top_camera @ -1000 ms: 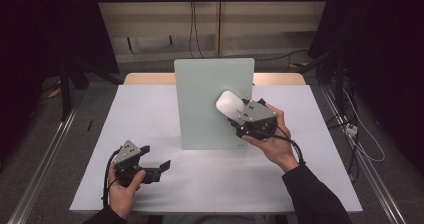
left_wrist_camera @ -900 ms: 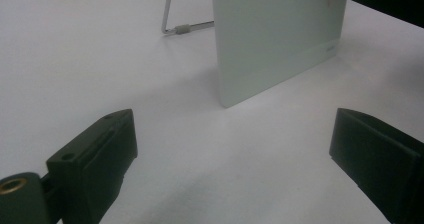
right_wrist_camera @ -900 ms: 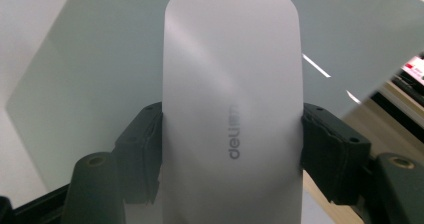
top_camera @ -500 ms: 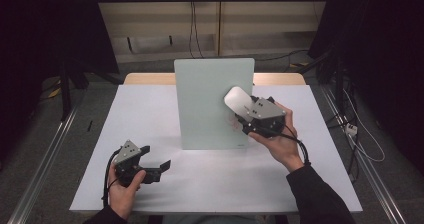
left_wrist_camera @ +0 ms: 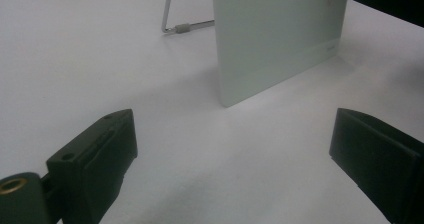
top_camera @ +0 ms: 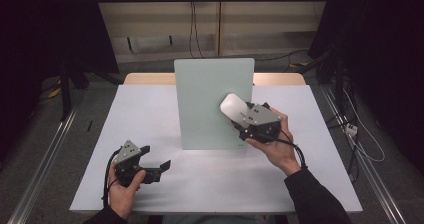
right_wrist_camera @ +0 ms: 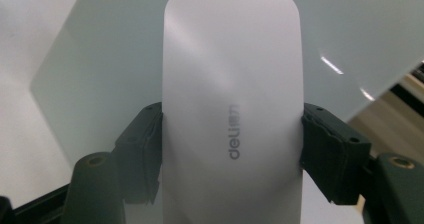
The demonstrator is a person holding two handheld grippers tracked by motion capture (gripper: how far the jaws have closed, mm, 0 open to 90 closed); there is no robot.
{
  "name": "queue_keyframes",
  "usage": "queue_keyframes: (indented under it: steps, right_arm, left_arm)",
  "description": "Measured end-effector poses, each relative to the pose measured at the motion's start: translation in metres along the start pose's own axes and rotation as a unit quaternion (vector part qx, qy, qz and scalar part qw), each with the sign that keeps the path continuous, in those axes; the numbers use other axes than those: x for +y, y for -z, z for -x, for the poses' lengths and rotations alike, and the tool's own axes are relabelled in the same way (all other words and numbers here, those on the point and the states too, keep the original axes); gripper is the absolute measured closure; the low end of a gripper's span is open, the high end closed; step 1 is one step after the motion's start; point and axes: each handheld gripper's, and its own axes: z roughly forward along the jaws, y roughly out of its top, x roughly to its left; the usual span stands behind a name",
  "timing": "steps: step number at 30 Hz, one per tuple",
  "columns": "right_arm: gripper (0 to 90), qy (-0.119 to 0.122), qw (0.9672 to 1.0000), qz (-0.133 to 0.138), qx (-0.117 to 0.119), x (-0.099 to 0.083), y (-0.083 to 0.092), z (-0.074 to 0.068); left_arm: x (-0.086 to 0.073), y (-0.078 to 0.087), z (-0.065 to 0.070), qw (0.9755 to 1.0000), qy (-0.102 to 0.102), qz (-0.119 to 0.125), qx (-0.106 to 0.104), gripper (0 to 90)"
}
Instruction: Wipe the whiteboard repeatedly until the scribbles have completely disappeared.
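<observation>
A smooth white eraser (right_wrist_camera: 232,109), rounded at the corners and printed "deli" (grey lettering), is clamped by its long sides in the right gripper (top_camera: 243,118), held up against the face of the pale green board (top_camera: 212,89) standing mid-tabletop (top_camera: 150,104). The left gripper (top_camera: 154,160) rests low near the front edge, jaws wide apart around bare white surface. Open room lies either side of the board.

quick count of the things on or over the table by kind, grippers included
grippers: 2, left gripper open and right gripper clamped on the eraser
white eraser: 1
pale green standing board: 1
total: 4
</observation>
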Motion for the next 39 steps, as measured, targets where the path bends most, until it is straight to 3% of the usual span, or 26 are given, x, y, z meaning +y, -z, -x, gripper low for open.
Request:
queue_keyframes:
  steps: [6,10,17,24,27,31,39]
  right_arm:
    - [31.8,-0.015,0.9988,0.022,-0.041,0.021,0.007,0.027]
    - [31.8,-0.015,0.9981,0.030,-0.053,0.032,0.005,0.033]
    - [31.8,0.004,0.9991,0.026,-0.032,0.033,-0.003,0.017]
    - [31.8,0.033,0.9992,-0.002,0.022,0.020,-0.015,-0.015]
    - [31.8,0.038,0.9987,-0.007,0.032,0.018,-0.018,-0.021]
    - [31.8,0.030,0.9993,0.001,0.022,0.025,-0.016,-0.012]
    - [31.7,-0.006,0.9994,0.030,-0.018,0.041,-0.005,0.021]
  left_arm:
    - [0.000,0.000,0.000,1.0000,0.001,0.001,0.000,4.9]
    - [0.000,0.000,0.000,1.0000,-0.001,-0.001,0.000,4.9]
    - [0.000,0.000,0.000,1.0000,0.001,0.000,0.001,4.9]
    - [0.000,0.000,0.000,1.0000,0.000,0.001,-0.001,4.9]
    - [0.000,0.000,0.000,1.0000,0.001,0.001,0.000,4.9]
    - [0.000,0.000,0.000,1.0000,0.001,0.001,-0.001,4.9]
    - [0.000,0.001,0.000,1.0000,0.000,0.001,-0.001,4.9]
